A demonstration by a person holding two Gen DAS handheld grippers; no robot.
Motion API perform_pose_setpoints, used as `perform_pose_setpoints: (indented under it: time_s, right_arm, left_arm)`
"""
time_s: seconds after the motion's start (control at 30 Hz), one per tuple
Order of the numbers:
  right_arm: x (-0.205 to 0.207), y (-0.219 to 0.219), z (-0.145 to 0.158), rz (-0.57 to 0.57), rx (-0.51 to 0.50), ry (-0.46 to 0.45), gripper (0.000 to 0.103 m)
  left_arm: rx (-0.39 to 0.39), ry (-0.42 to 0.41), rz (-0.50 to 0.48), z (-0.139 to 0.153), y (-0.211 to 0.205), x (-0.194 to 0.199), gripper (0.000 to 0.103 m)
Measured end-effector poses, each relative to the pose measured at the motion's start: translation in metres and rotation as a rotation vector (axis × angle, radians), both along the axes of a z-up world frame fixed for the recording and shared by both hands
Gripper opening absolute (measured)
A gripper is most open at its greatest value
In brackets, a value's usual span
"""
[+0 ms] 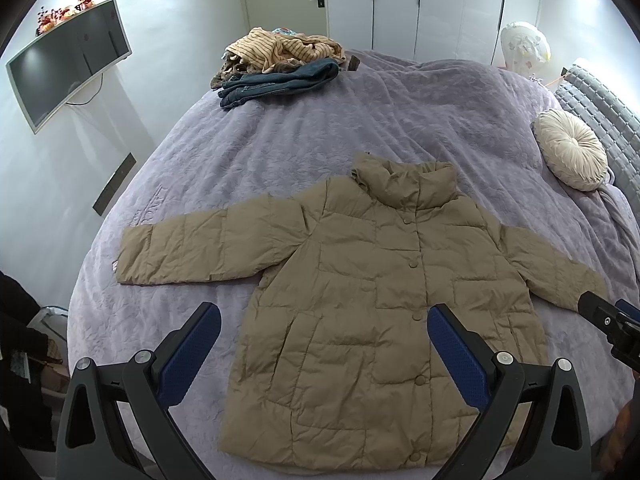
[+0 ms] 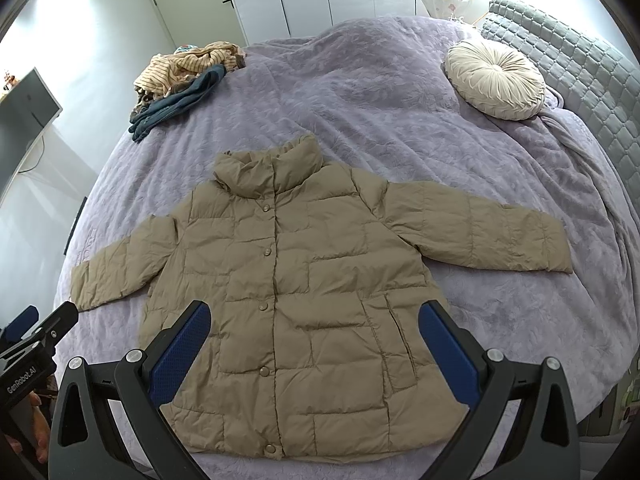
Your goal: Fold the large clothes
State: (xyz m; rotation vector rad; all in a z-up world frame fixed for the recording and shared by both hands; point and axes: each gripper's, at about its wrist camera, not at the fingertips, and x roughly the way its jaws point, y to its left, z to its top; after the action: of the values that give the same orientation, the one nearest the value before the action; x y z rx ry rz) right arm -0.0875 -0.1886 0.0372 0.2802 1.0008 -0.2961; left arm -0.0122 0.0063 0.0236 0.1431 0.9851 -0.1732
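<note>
A round cream cushion (image 2: 495, 80) lay by the grey quilted headboard (image 2: 568, 64). A wall-mounted television (image 1: 68, 64) hung left of the bed (image 1: 400, 120).

White walls all round, with a wall-mounted television (image 1: 68, 64) at ten o'clock. Wardrobe doors (image 1: 420, 4) stand at twelve, a grey quilted headboard (image 2: 560, 64) at two.

Soft even daylight, sharp focus, fisheye-bent edges
</note>
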Motion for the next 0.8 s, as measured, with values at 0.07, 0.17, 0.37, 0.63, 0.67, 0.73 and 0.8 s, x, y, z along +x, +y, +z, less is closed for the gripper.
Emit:
perform_pose_setpoints:
  time_s: [0.07,0.17,0.37,0.63,0.67,0.73,0.8]
  right_arm:
    - [0.0002,-0.0008,0.0007,-0.001,0.003,0.0,0.103]
    - [0.001,0.0004,0.001,0.002,0.002,0.002,0.103]
    - [0.002,0.0015,0.0007,0.001,0.005,0.005,0.103]
    - [0.0034,0.001,0.0012,0.0,0.006,0.007,0.103]
    - [0.0033,0.0016,0.0006,0.0,0.005,0.008,0.103]
    - [0.0031,0.001,0.0006,0.001,0.005,0.007,0.103]
    - [0.0034,0.0007,0.0011,0.001,0.005,0.007,0.103]
  left_arm:
    - [-0.003,0.002,0.001,0.0002,0.0002,-0.0003,0.103]
    - [-0.001,-0.001,0.0,0.0,-0.0002,-0.0006,0.103]
    - [0.003,0.005,-0.01,-0.0023,-0.0019,-0.0012,0.103]
    - [-0.001,0.01,-0.012,-0.0038,-0.0022,-0.0001,0.103]
    - [-0.002,0.011,-0.011,-0.0041,-0.0023,-0.0004,0.103]
    - [-0.002,0.012,-0.012,-0.0041,-0.0027,-0.0003,0.103]
    - [0.0,0.013,-0.012,-0.0039,-0.0028,0.0006,0.103]
